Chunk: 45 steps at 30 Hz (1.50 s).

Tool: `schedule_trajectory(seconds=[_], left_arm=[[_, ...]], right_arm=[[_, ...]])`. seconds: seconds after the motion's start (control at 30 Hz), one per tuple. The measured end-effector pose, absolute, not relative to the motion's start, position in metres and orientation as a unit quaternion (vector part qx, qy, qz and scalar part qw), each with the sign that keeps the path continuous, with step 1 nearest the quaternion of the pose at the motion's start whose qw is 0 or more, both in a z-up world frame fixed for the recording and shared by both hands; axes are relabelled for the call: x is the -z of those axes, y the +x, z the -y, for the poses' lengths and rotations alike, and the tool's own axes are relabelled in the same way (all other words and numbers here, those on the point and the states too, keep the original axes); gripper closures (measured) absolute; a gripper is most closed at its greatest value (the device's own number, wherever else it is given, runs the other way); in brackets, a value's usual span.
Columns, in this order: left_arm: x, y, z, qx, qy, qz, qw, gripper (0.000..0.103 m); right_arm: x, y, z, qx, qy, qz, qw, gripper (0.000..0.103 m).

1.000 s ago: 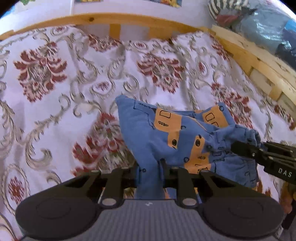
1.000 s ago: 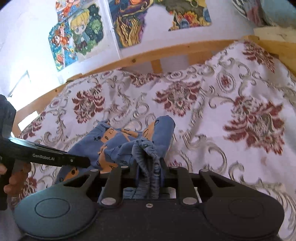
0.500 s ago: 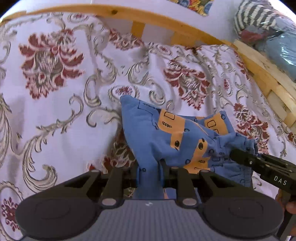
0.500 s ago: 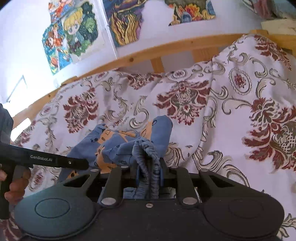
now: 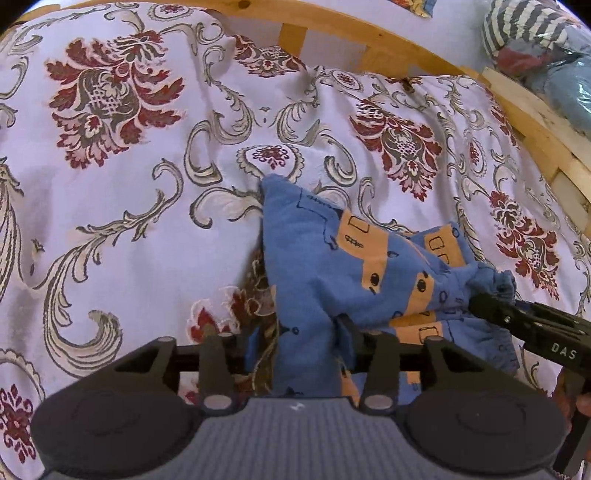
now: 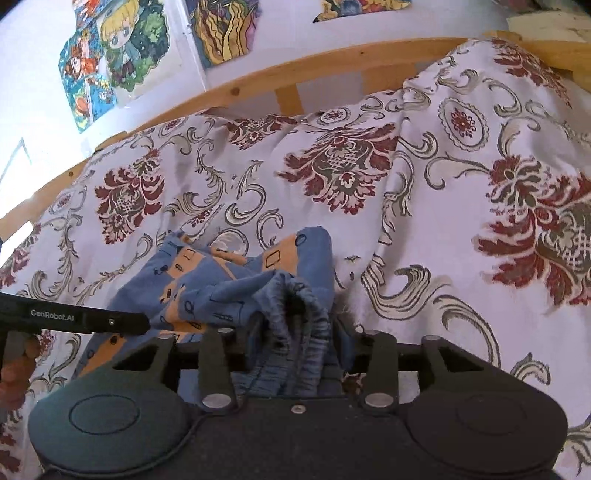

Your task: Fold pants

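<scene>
On a floral bedspread [image 5: 122,229], the left gripper [image 5: 306,343] pinches one end of small blue pants [image 5: 317,266] at lower centre of frame; at right, the right gripper [image 6: 295,332] clamps the gathered waistband [image 6: 295,295]. The garment hangs bunched between them, no tidy fold yet laid.

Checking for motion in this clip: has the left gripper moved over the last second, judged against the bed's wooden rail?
Yes. The left gripper, shut on the pants, has tipped downward: the wooden rail now sits higher in its view.
</scene>
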<state>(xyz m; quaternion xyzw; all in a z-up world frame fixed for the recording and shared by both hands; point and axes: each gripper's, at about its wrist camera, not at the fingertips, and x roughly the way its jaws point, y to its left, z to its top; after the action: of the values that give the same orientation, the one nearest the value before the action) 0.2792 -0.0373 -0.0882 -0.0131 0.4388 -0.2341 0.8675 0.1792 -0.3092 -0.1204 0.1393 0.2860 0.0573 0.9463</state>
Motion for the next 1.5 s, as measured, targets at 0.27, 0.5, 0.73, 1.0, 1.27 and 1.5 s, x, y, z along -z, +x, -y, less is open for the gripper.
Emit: schedule_trajectory(seconds=[0.27, 0.5, 0.73, 1.0, 1.27, 1.5], left_arm=[[0.076, 0.272, 0.031, 0.223, -0.016, -0.423, 0.878, 0.035], [0.053, 0.248, 0.02, 0.21, -0.019, -0.382, 0.9, 0.007], [0.032, 0.212, 0.005, 0.173, -0.021, -0.353, 0.919, 0.0], [0.026, 0.158, 0.003, 0.142, 0.0, -0.35, 0.926, 0.0], [0.022, 0.108, -0.001, 0.126, 0.009, -0.342, 0.931, 0.0], [0.021, 0.086, 0.001, 0.12, 0.036, -0.342, 0.931, 0.0]], right_arm=[[0.111, 0.163, 0.306, -0.059, 0.145, -0.268, 0.951, 0.018], [0.095, 0.136, 0.291, -0.055, 0.122, -0.24, 0.961, 0.003], [0.079, 0.103, 0.276, -0.031, 0.103, -0.21, 0.972, 0.001], [0.063, 0.062, 0.255, -0.015, 0.085, -0.189, 0.978, 0.001], [0.057, 0.022, 0.243, 0.005, 0.08, -0.189, 0.979, 0.001], [0.056, -0.005, 0.236, 0.014, 0.074, -0.198, 0.977, 0.001]])
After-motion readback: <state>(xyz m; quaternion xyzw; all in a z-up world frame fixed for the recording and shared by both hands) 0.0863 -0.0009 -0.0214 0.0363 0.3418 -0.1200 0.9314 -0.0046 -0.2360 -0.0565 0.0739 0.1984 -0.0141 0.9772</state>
